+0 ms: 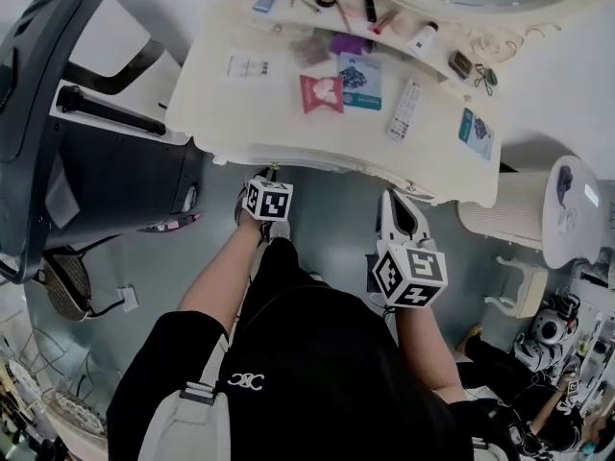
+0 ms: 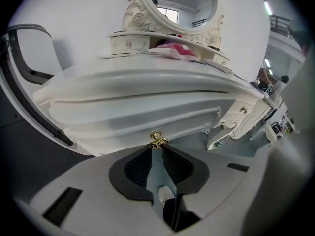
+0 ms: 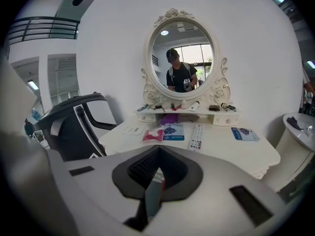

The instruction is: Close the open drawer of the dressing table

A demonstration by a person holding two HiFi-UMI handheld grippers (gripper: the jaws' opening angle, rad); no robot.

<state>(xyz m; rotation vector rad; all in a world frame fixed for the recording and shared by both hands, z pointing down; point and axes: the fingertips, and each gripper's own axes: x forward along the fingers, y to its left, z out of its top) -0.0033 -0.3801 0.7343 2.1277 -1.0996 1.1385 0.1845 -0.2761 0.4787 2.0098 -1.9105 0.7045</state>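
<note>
Two grippers are in view, both held in front of the dressing table (image 1: 216,104).

Left gripper (image 2: 156,146): jaws drawn in, tips pinched on the small gold knob (image 2: 156,138) at the middle of the drawer (image 2: 138,119). In the head view this gripper sits right against the table's front edge, left of centre.

Drawer: its white moulded front lies directly under the curved tabletop. The head view shows no drawer interior past the table edge. Whether it is fully home cannot be told.

Right gripper (image 3: 156,156): jaws together, nothing between them. In the head view it is held back from the table's front, to the right of the left gripper, jaws pointing toward the table. It touches neither drawer nor table.

Tabletop contents:
- a red packet (image 1: 322,92) beside a blue packet (image 1: 361,80) near the centre;
- a white remote control (image 1: 404,109) to their right;
- small cosmetics on the raised shelf below the oval mirror (image 3: 182,58).

Surroundings: a dark chair (image 1: 86,161) stands close at the table's left end, and a white stool (image 1: 538,209) near its right end.
</note>
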